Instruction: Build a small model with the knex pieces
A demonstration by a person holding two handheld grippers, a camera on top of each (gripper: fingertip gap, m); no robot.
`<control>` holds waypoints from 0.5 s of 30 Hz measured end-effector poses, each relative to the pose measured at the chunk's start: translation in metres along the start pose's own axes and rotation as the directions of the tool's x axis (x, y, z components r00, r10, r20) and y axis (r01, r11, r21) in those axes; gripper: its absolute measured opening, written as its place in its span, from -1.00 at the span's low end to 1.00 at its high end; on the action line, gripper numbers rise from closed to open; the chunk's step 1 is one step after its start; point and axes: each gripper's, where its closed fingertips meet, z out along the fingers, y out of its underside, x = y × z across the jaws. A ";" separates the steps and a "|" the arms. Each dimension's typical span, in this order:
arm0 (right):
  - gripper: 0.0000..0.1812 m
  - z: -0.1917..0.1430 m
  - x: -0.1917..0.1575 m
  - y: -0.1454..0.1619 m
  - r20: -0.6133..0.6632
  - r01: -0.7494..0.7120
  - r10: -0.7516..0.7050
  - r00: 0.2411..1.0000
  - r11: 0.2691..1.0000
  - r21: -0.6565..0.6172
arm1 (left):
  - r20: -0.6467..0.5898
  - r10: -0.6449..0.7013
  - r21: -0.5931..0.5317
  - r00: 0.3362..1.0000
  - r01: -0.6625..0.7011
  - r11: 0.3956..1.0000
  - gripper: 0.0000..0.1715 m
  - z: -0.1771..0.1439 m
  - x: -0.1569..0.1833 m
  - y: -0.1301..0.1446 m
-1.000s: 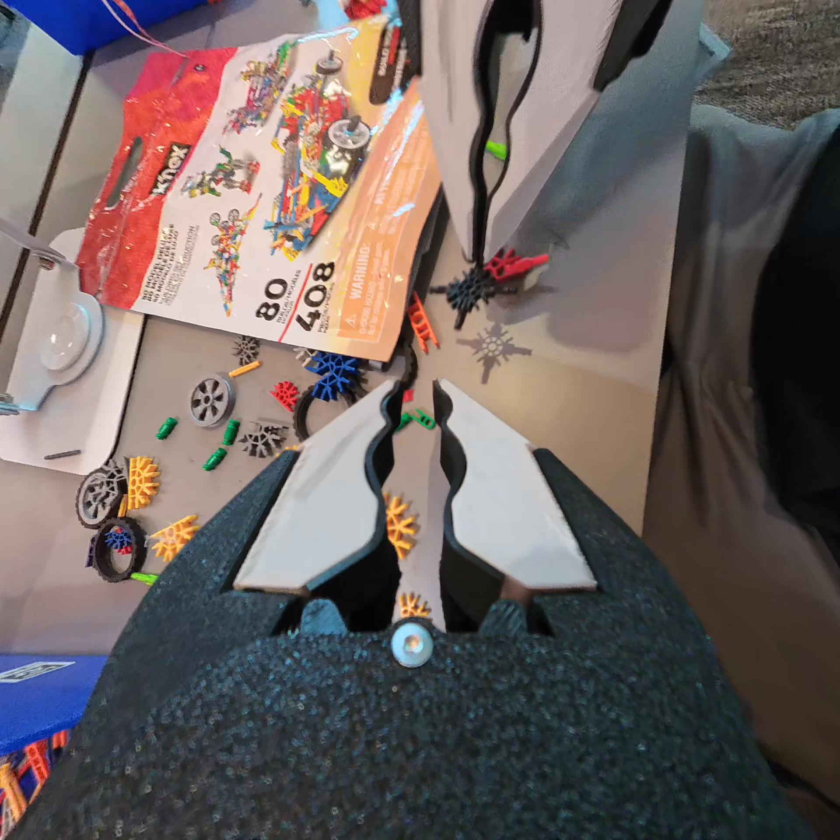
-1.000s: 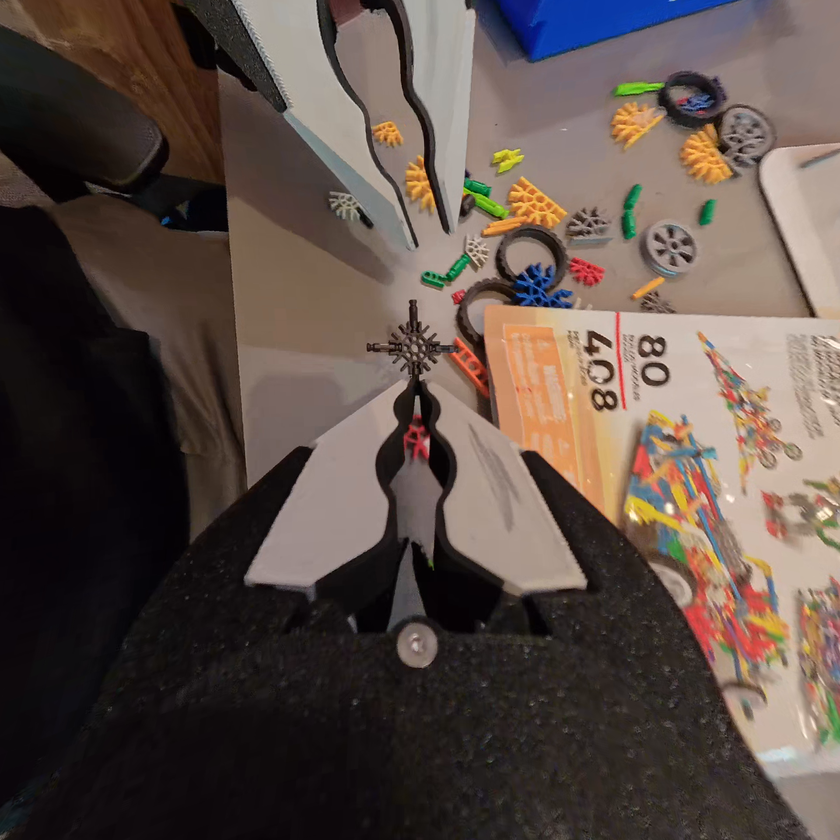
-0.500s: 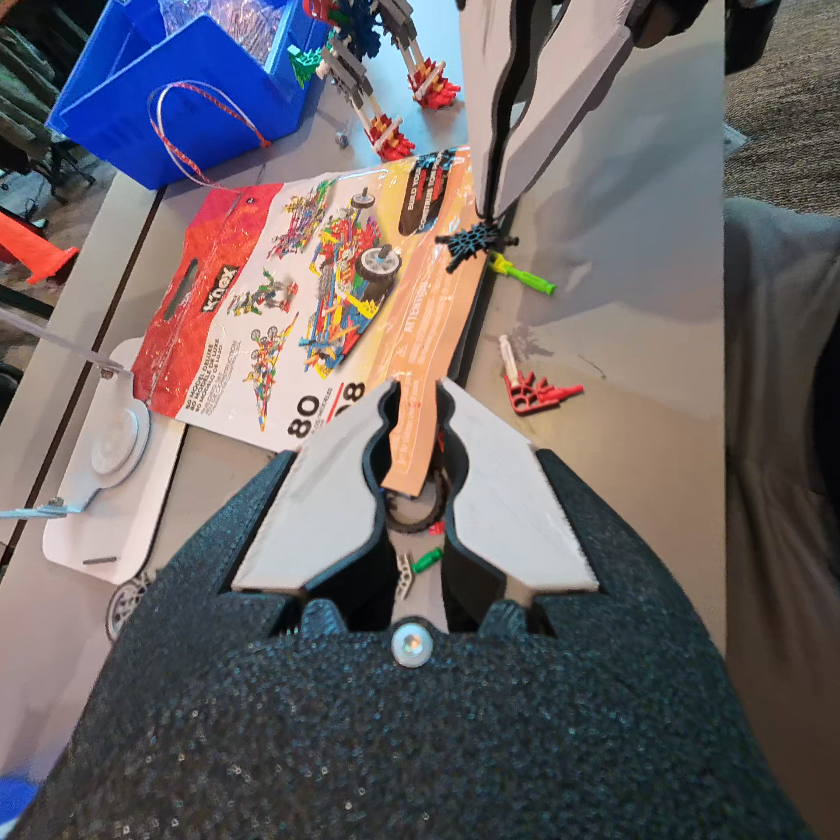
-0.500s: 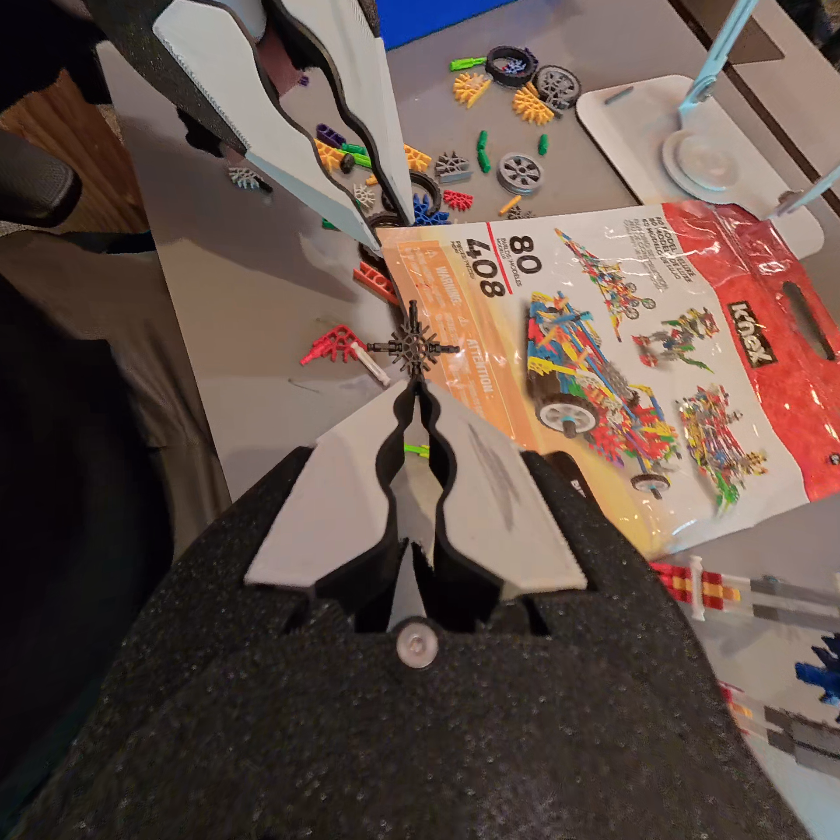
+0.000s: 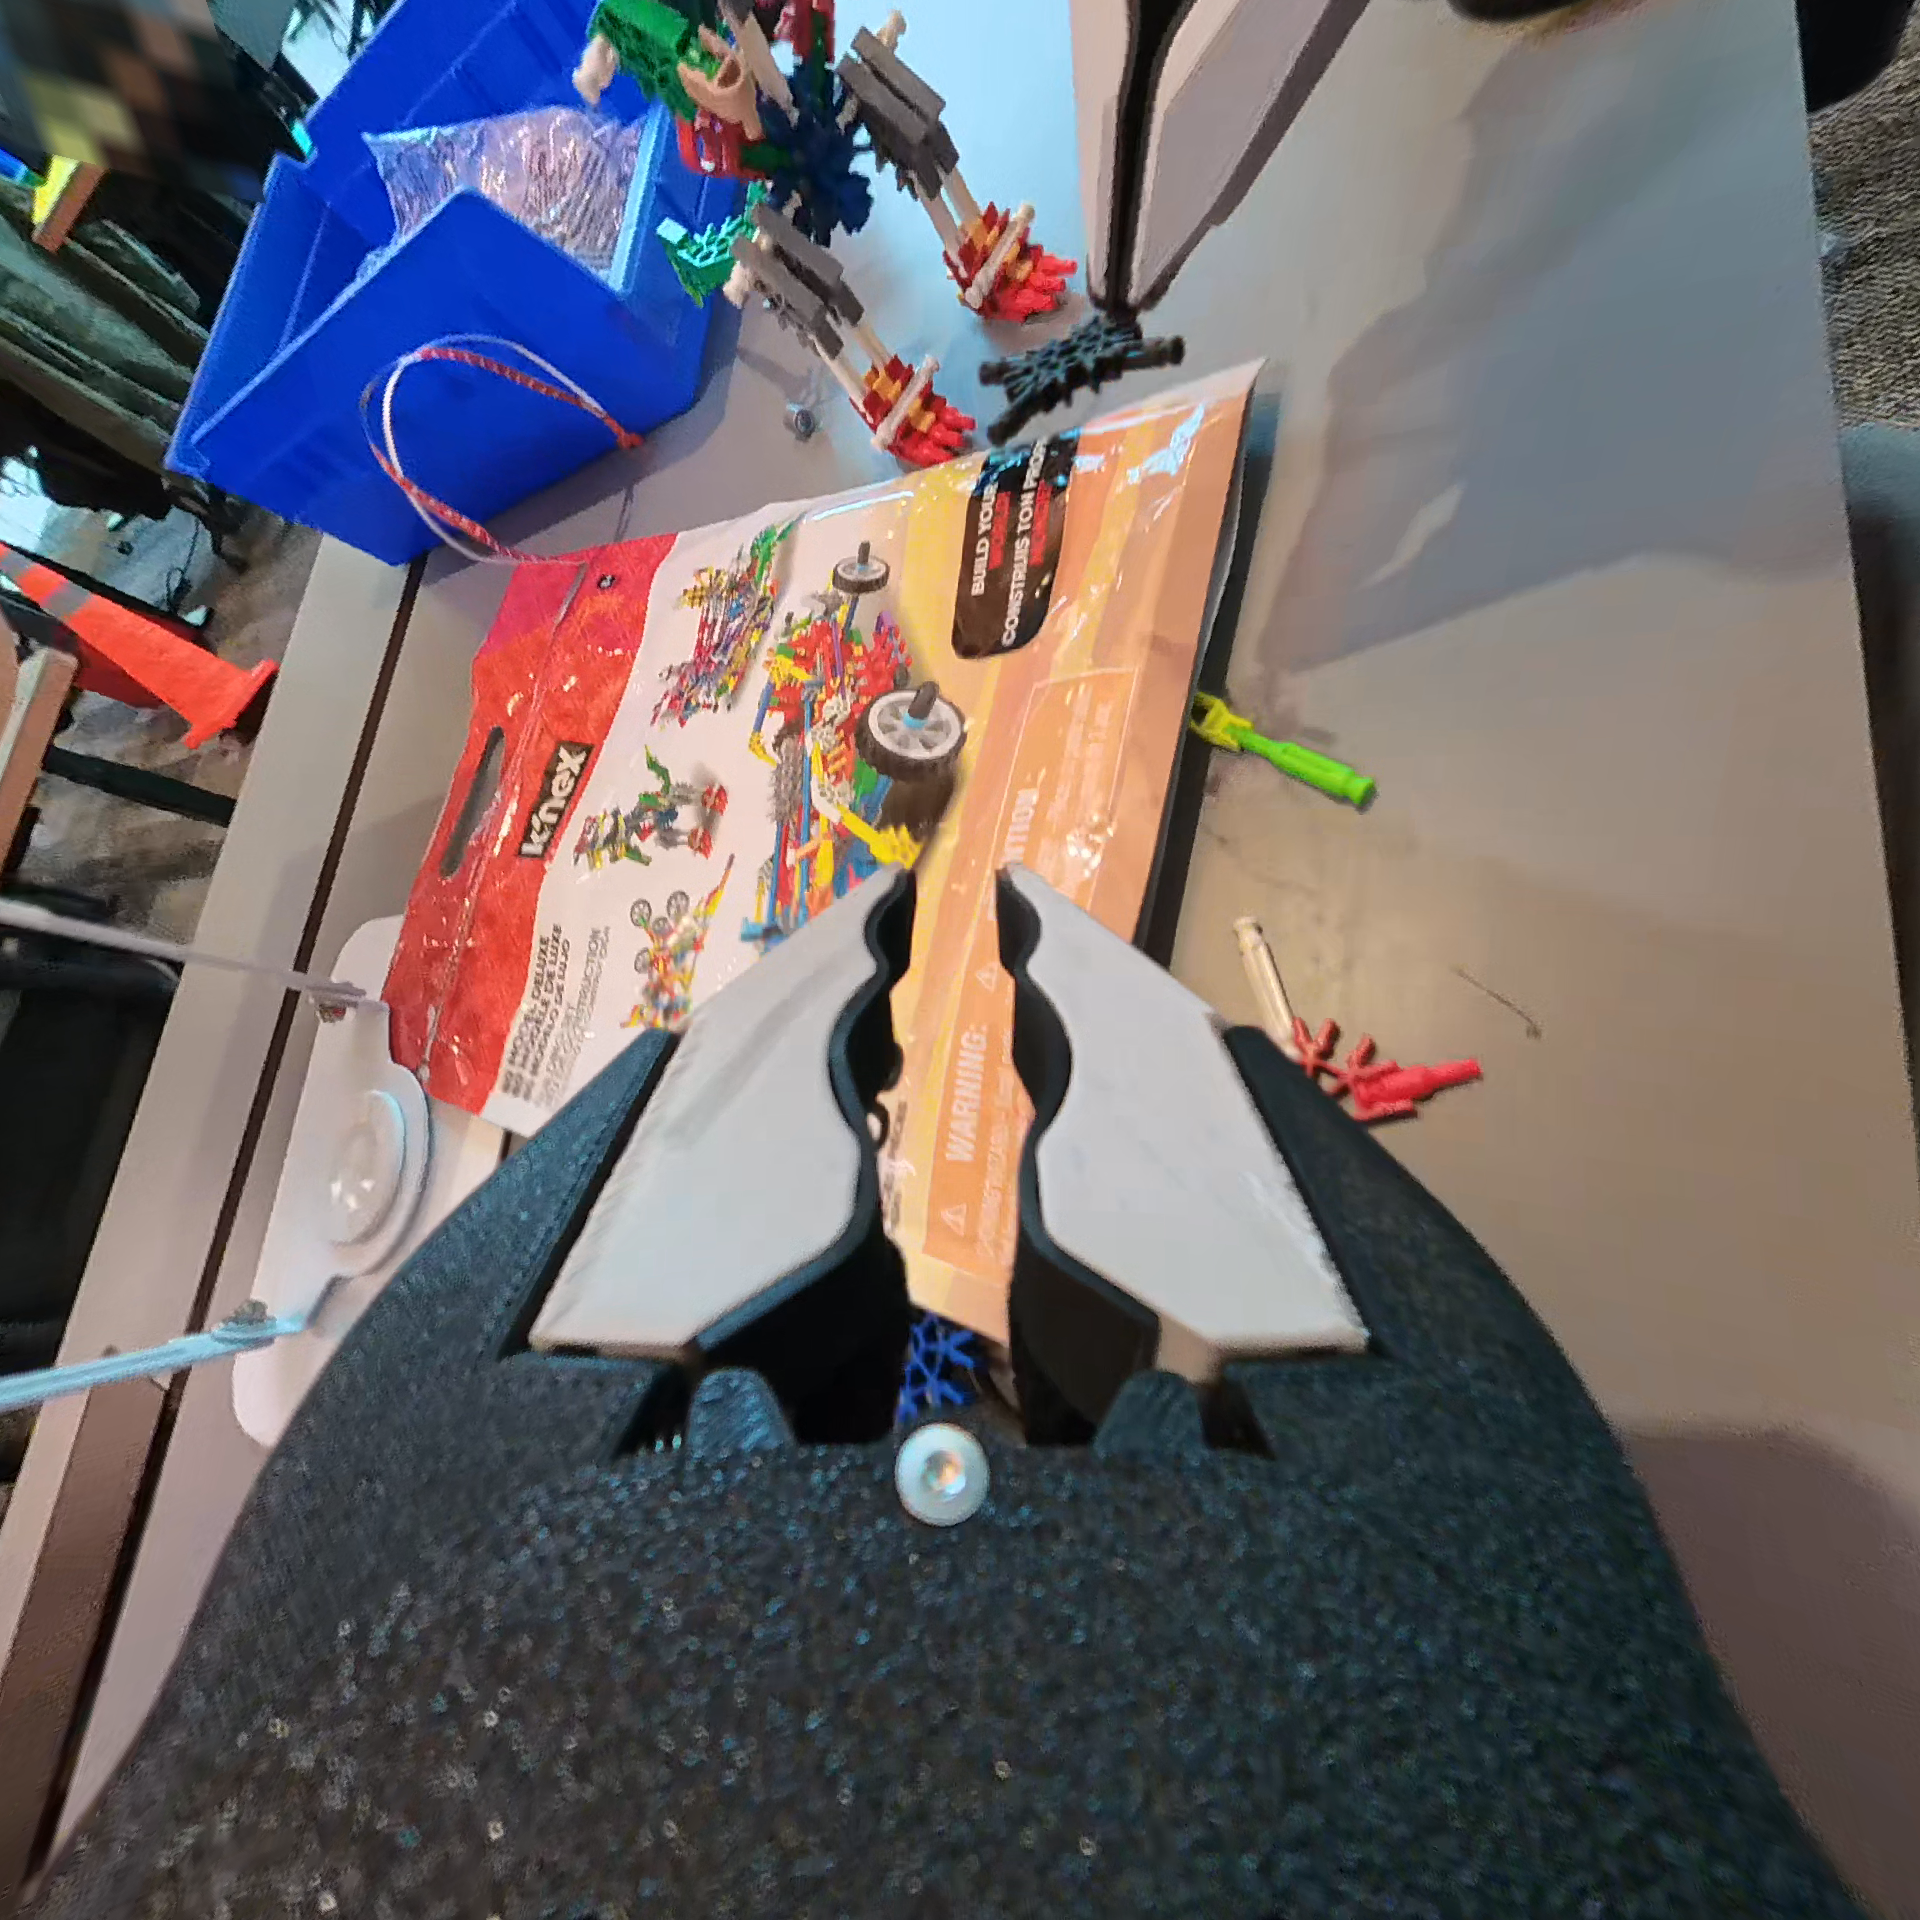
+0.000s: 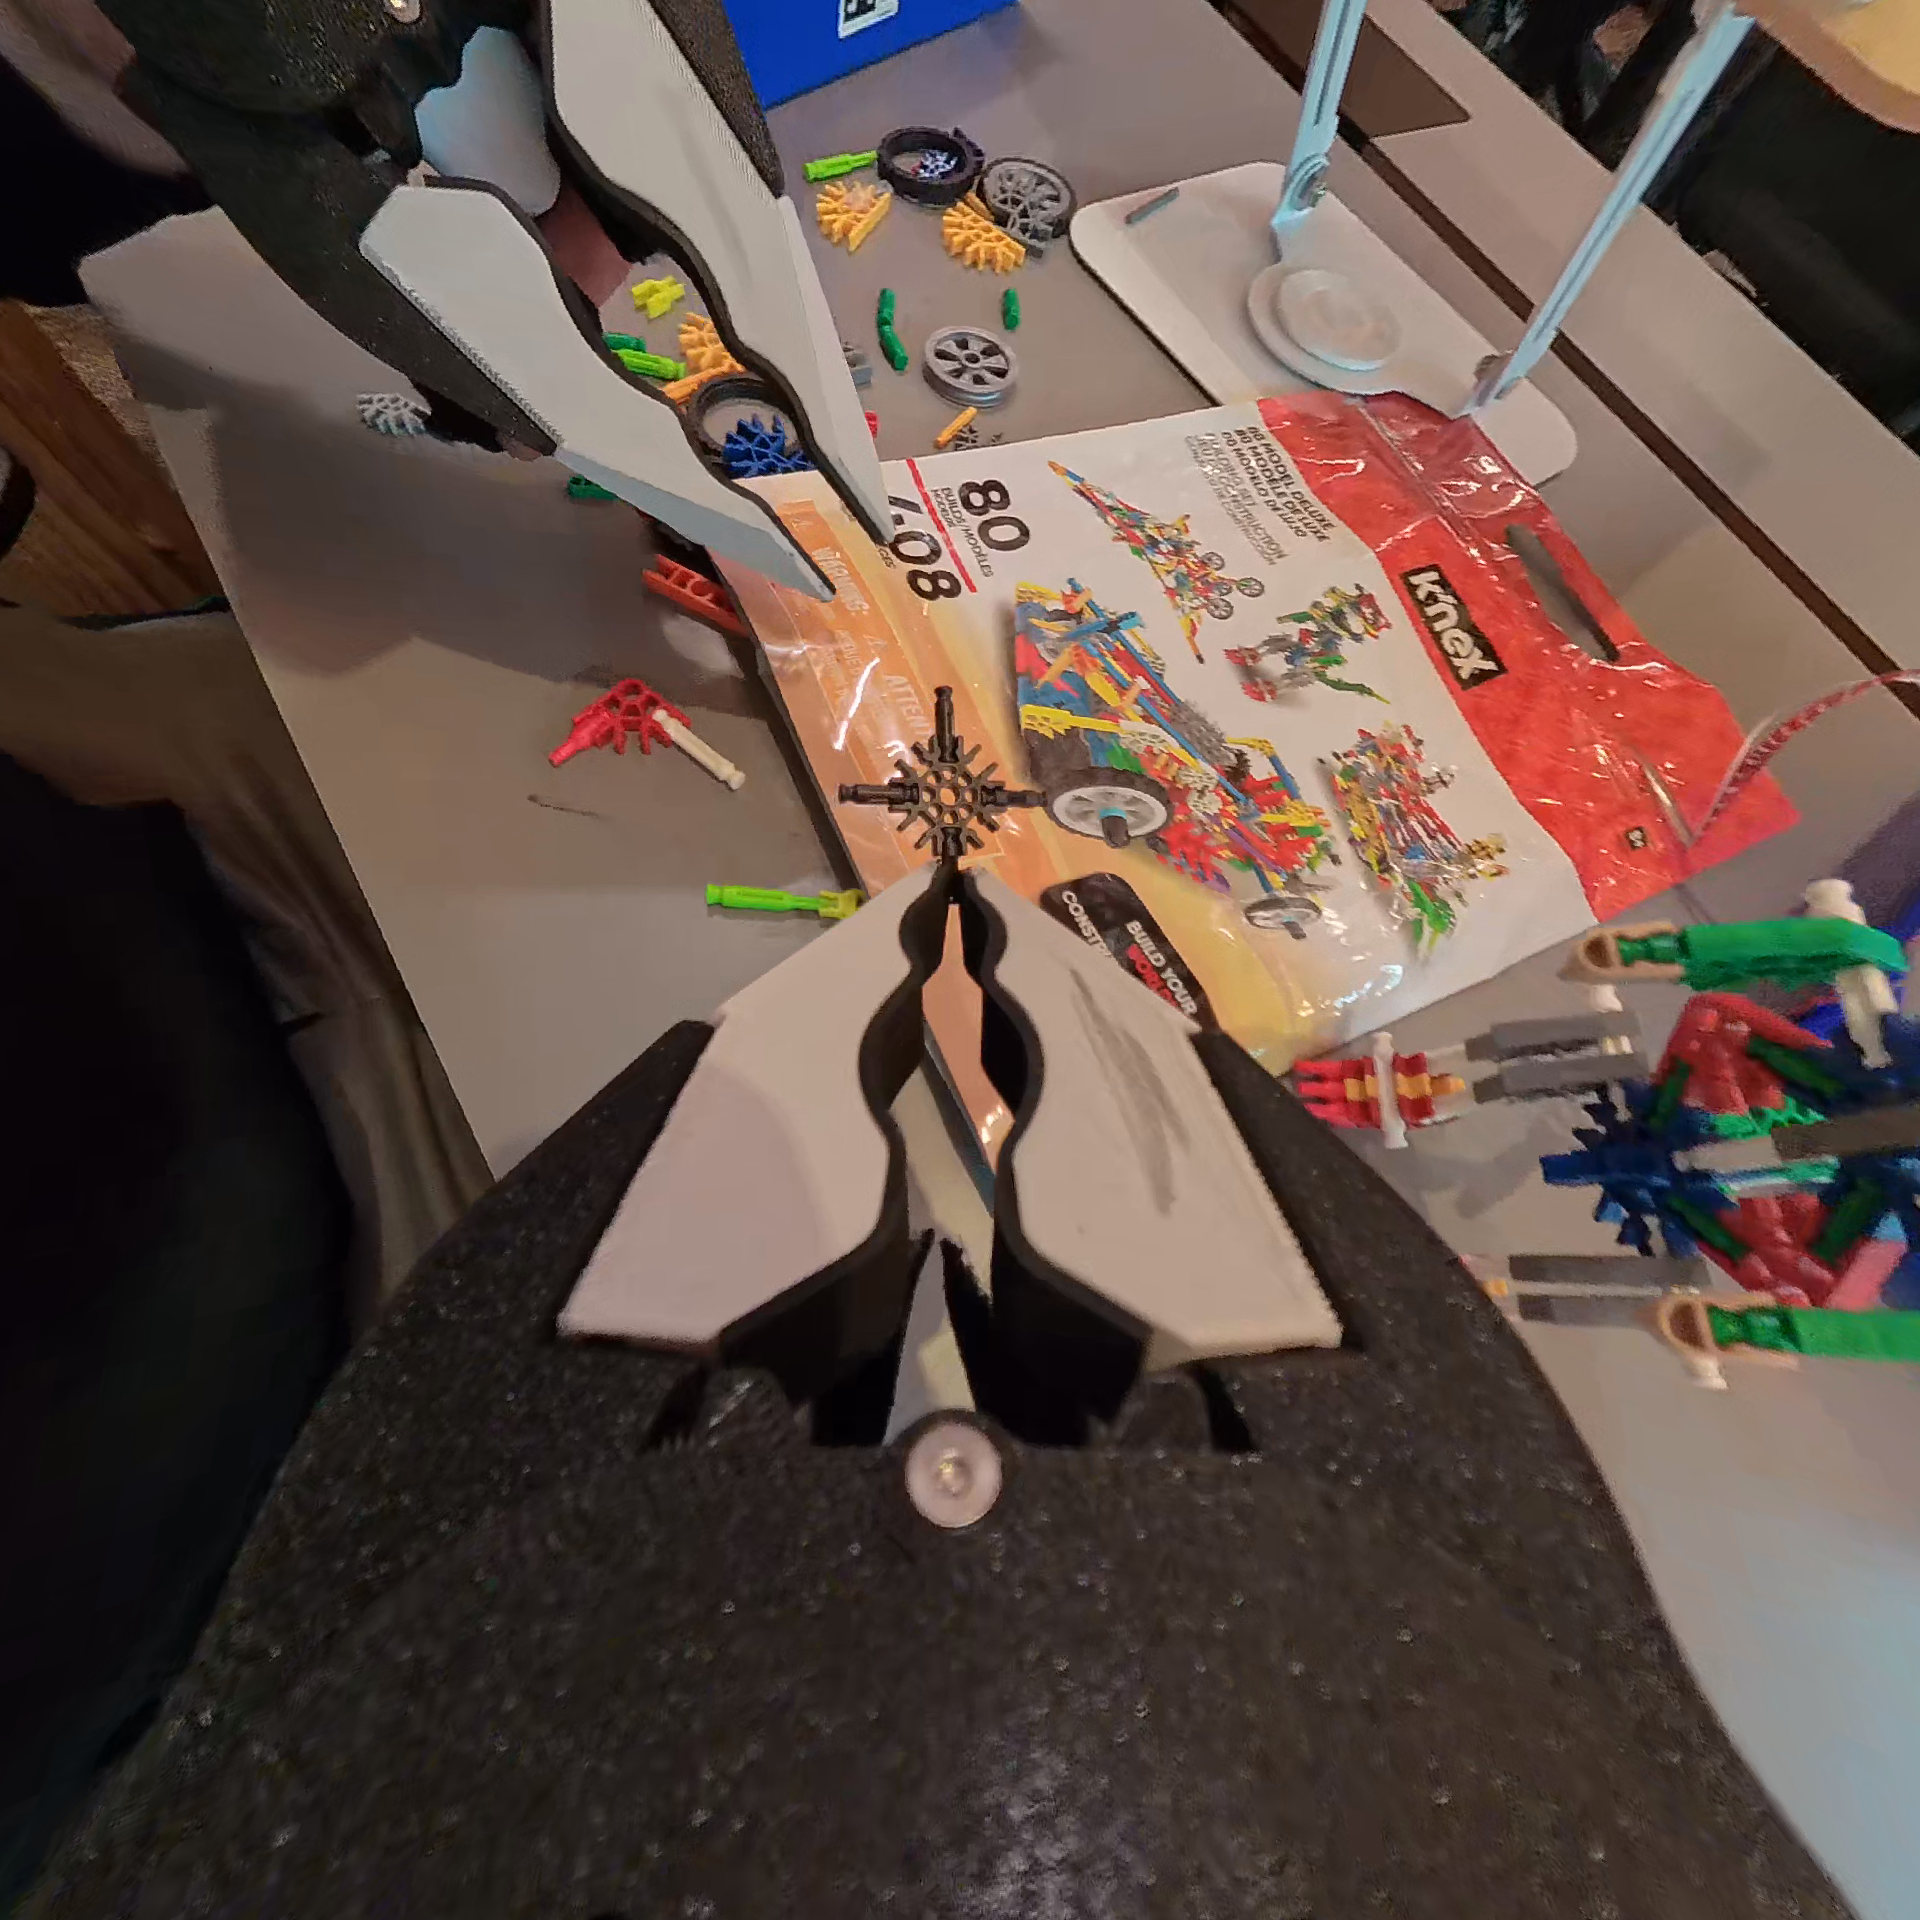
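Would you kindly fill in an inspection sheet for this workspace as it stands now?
Surface: grey table, a dark scuff beside the red connector.
Job's things: black snowflake connector with short rods, pinched at the right claw's tips.
Clutter: printed toy bag lying flat; green rod; loose wheels, connectors and rods at the far end; a built model.
Grippers: right claw shut on the connector; left claw open, empty, over the bag.
Cables: red-and-white cord by the blue bin.
Surroundings: white stand base; carpet.

Two wrist cameras, facing each other over the table (image 5: pixel 1558 582).
Both look down, close, sharing the printed bag (image 5: pixel 727 790) (image 6: pixel 1299 665).
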 end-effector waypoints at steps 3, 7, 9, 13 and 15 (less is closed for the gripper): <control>-1.00 -0.009 0.008 0.001 -0.019 -0.009 0.009 1.000 1.000 0.013 | 0.028 0.036 0.012 0.999 -0.037 0.999 -0.84 0.010 -0.007 -0.010; -1.00 -0.024 0.020 -0.002 -0.052 -0.016 0.018 0.998 0.999 0.043 | 0.066 0.047 0.054 0.997 -0.050 0.997 -0.84 0.018 -0.018 -0.026; -1.00 -0.032 0.026 -0.003 -0.070 -0.018 0.022 0.997 0.998 0.053 | 0.074 0.067 0.058 0.995 -0.071 0.996 -0.84 0.023 -0.020 -0.033; -1.00 -0.049 0.035 -0.007 -0.089 -0.012 0.019 0.996 0.997 0.075 | 0.131 0.123 0.065 0.984 -0.132 0.989 -0.82 0.033 -0.030 -0.051; -1.00 -0.059 0.042 -0.011 -0.101 -0.012 0.021 0.995 0.996 0.088 | 0.173 0.137 0.099 0.975 -0.155 0.983 -0.80 0.035 -0.039 -0.066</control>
